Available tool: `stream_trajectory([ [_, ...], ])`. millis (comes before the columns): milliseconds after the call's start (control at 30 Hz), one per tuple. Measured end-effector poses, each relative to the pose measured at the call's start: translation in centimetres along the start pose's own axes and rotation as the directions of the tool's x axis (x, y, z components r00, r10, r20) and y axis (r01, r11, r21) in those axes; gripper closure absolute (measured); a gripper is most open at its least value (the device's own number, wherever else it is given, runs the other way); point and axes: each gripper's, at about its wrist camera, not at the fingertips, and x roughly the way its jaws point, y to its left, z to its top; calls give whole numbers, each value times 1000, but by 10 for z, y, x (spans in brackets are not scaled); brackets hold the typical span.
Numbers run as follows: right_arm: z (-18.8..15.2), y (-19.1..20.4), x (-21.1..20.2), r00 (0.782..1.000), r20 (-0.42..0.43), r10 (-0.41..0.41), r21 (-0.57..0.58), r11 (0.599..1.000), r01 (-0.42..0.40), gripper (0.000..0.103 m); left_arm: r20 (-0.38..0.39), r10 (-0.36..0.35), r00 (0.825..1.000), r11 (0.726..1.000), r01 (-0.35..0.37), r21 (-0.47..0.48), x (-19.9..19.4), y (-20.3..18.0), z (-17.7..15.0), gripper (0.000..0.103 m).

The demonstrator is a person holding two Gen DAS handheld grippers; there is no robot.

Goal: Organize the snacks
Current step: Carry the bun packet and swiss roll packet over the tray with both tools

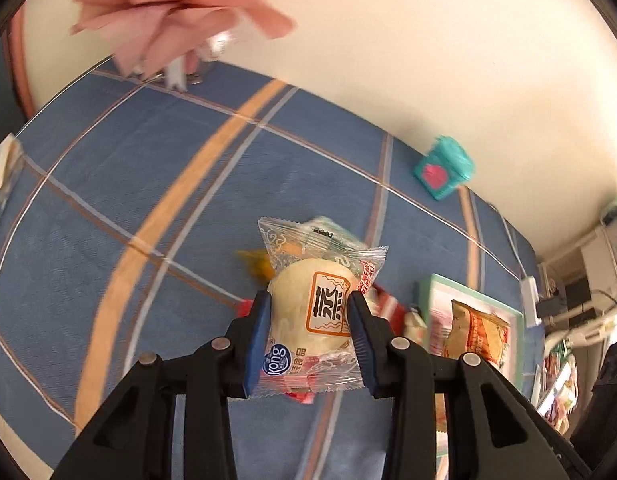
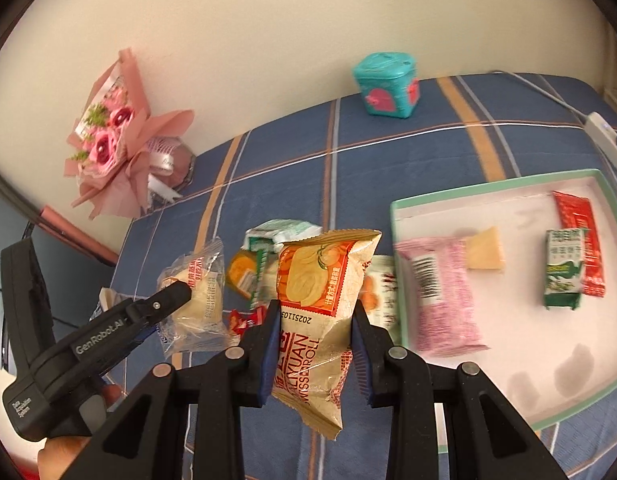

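My left gripper (image 1: 308,312) is shut on a clear-wrapped steamed cake (image 1: 316,308), held above a small pile of snacks (image 1: 372,300) on the blue plaid cloth. It also shows in the right wrist view (image 2: 180,292), with the cake (image 2: 196,296) in it. My right gripper (image 2: 315,320) is shut on a tan Swiss roll packet (image 2: 320,312), held left of the green-rimmed tray (image 2: 488,196). The tray holds a pink packet (image 2: 444,300), a yellow wafer (image 2: 484,254), a green-white carton (image 2: 562,268) and a red sachet (image 2: 580,240).
A pink paper bouquet (image 2: 108,140) leans on the wall at the back left. A teal box (image 2: 386,84) stands at the back. More loose snacks (image 2: 268,256) lie between the grippers and the tray. A white cable and adapter (image 2: 600,128) run along the right edge.
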Motion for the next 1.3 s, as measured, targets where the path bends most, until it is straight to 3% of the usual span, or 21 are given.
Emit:
stream_trajectory([
  [233, 7, -49, -24, 998, 42, -51, 95, 994, 47, 69, -28, -61, 998, 992, 64, 106, 9, -63, -16, 63],
  [533, 19, -117, -53, 991, 87, -101, 226, 971, 79, 69, -47, -89, 995, 965, 98, 243, 14, -138, -36, 63],
  [1000, 18, -212, -96, 963, 151, -226, 375, 914, 155, 69, -92, -43, 995, 896, 79, 437, 38, -222, -80, 63],
  [1300, 19, -232, -82, 968, 125, -218, 389, 908, 154, 69, -107, 22, 994, 861, 36, 507, 58, -245, -97, 63],
])
